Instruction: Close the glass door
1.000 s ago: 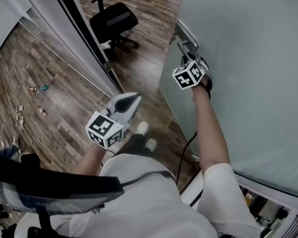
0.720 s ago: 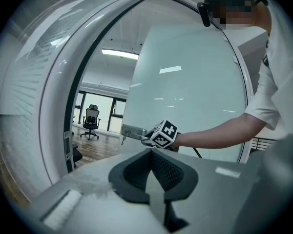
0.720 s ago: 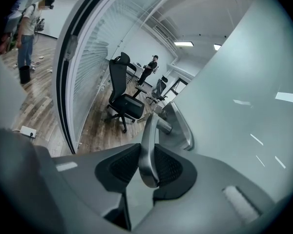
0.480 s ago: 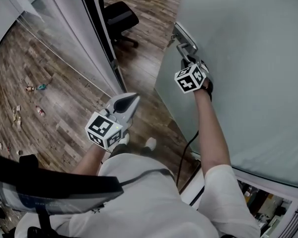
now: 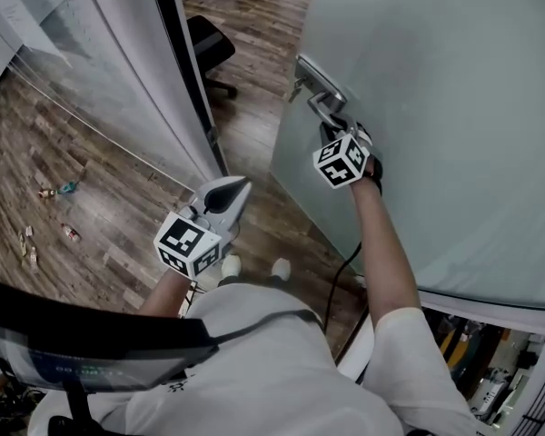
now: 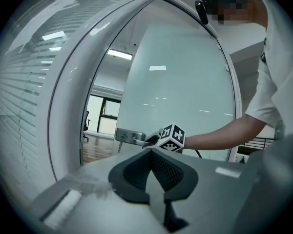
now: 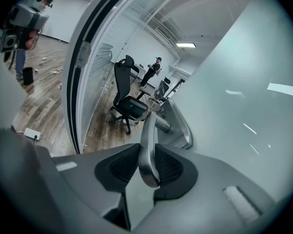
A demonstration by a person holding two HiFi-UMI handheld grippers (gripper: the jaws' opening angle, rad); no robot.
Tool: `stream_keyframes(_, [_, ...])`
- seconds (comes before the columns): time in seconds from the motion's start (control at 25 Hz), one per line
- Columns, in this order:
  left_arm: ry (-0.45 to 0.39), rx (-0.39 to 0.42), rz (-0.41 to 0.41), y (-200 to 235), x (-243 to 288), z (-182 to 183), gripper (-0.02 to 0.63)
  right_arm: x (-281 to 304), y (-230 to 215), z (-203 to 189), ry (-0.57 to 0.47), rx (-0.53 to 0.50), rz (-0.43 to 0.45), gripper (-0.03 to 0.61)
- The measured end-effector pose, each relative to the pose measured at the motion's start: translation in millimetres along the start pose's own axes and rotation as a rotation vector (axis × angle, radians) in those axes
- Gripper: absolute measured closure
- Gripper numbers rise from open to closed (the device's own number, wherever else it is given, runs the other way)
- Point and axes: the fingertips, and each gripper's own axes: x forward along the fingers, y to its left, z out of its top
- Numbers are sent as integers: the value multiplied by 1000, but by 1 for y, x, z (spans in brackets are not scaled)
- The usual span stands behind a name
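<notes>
The frosted glass door (image 5: 436, 107) stands partly open at the right of the head view. Its metal lever handle (image 5: 316, 94) lies between the pads of my right gripper (image 5: 331, 127). The right gripper view shows the lever (image 7: 147, 140) pressed between both pads; my right gripper (image 7: 147, 149) is shut on it, though its jaws have just opened a little. My left gripper (image 5: 234, 186) hangs shut and empty in front of my body, left of the door. In the left gripper view its jaws meet with nothing between them, and the handle (image 6: 131, 138) shows beyond my left gripper (image 6: 152, 153).
The dark door frame post (image 5: 174, 53) and a glass partition with blinds (image 5: 91, 71) stand left of the gap. A black office chair (image 5: 209, 48) sits beyond the opening on the wood floor. Small litter (image 5: 59, 189) lies at left. Two people (image 7: 154, 72) stand far off.
The door has swung left toward the frame and the gap has narrowed. My right gripper has gone left with the handle. The chair is now partly hidden behind the frame.
</notes>
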Motion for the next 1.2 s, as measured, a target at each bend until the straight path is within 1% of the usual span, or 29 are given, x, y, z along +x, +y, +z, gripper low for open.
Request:
stream_keyframes(0.24, [-11, 0, -23, 2, -1, 1, 612, -9, 18, 2, -14, -18, 4, 476])
stream_keyframes(0.48, [-15, 5, -20, 12, -6, 2, 612, -17, 37, 12, -35, -29, 13, 474])
stream_keyframes(1.2, [-23, -4, 0, 11, -4, 2, 612, -50, 81, 28, -95, -76, 43, 472])
